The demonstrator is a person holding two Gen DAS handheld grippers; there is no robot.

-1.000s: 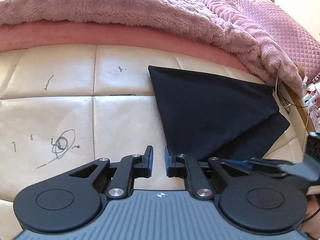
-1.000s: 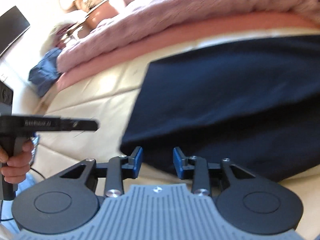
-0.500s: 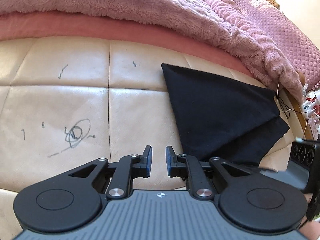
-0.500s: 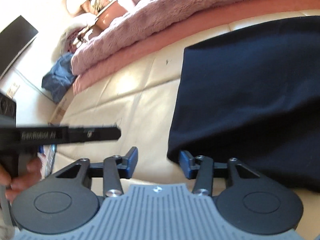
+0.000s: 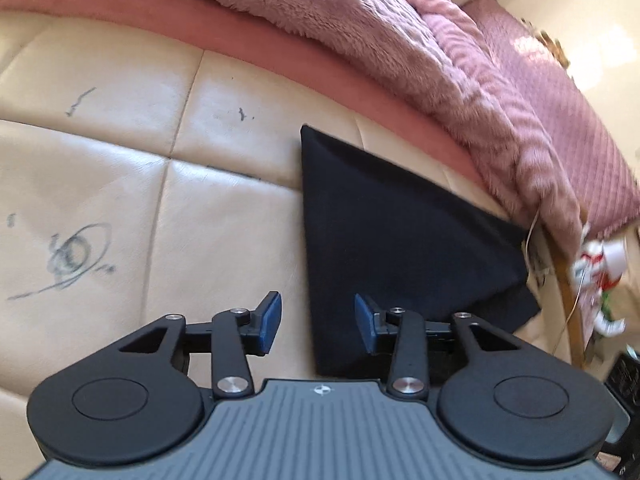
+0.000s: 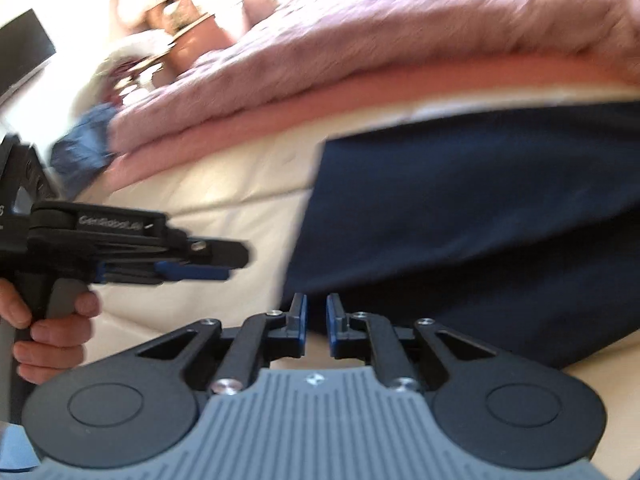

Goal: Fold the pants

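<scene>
One pair of dark navy pants (image 5: pixel 384 232), folded flat — a single garment on one cream padded surface (image 5: pixel 120 160) bearing one large scribble (image 5: pixel 68 252) and about three smaller pen marks. Two grippers: left gripper (image 5: pixel 318 320) and right gripper (image 6: pixel 316 318), each with two blue-padded fingers; one hand (image 6: pixel 44 332) in view, on the left gripper's handle. Bedding — one fluffy pink blanket (image 5: pixel 360 20), one quilted pink cover (image 5: pixel 580 128); one blue cloth bundle (image 6: pixel 86 144) lies beyond, blurred.
</scene>
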